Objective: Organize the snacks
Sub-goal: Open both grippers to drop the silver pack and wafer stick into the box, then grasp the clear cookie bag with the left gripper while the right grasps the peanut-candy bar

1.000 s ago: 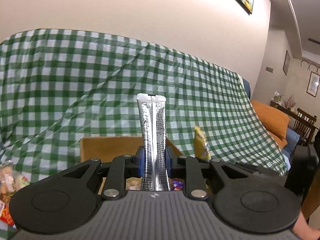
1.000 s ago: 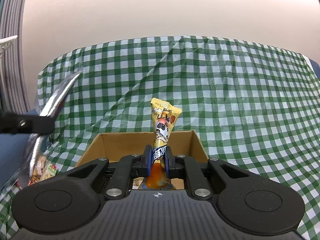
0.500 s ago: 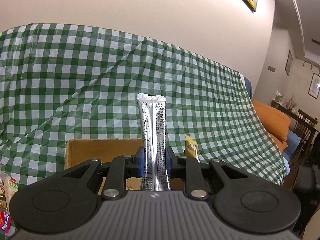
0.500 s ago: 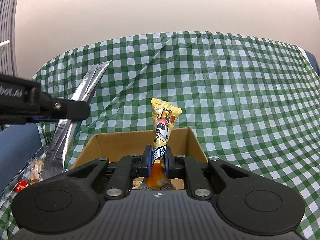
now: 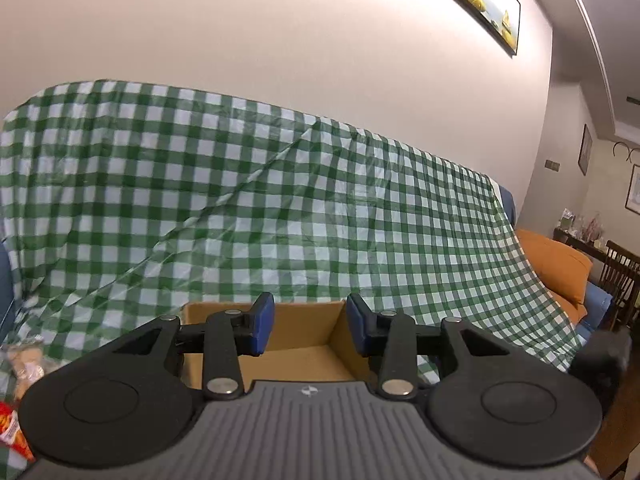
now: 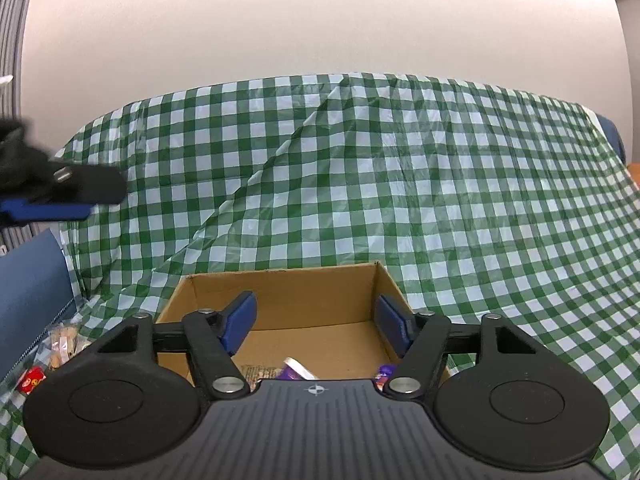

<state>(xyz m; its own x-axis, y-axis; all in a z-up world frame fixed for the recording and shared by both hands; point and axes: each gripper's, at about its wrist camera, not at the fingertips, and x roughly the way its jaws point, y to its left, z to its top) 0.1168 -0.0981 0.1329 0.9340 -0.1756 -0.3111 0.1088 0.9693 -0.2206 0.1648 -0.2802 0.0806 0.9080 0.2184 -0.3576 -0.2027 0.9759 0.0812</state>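
Note:
An open cardboard box (image 6: 280,286) sits on the green checked cloth (image 6: 400,184). My right gripper (image 6: 316,324) hovers over the box, its jaws opening and nothing between the blue pads. On the box floor, partly hidden by the gripper body, lie purple wrappers (image 6: 294,369). My left gripper (image 5: 310,326) is above the same box (image 5: 298,322), jaws opening and empty. From the right wrist view, the left gripper (image 6: 72,196) shows blurred at the far left. The silver and yellow packets are out of sight.
Loose snack bags (image 6: 64,342) and a red pack (image 6: 34,378) lie on the cloth left of the box; they also show as bags (image 5: 24,360) in the left view. A blue cushion (image 6: 32,280) stands at the left. An orange cushion (image 5: 560,272) and a wooden chair (image 5: 622,272) are at the right.
Both grippers have opened and let go: the silver packet is gone from the left jaws and the yellow packet from the right. The left gripper has shifted sideways over the box.

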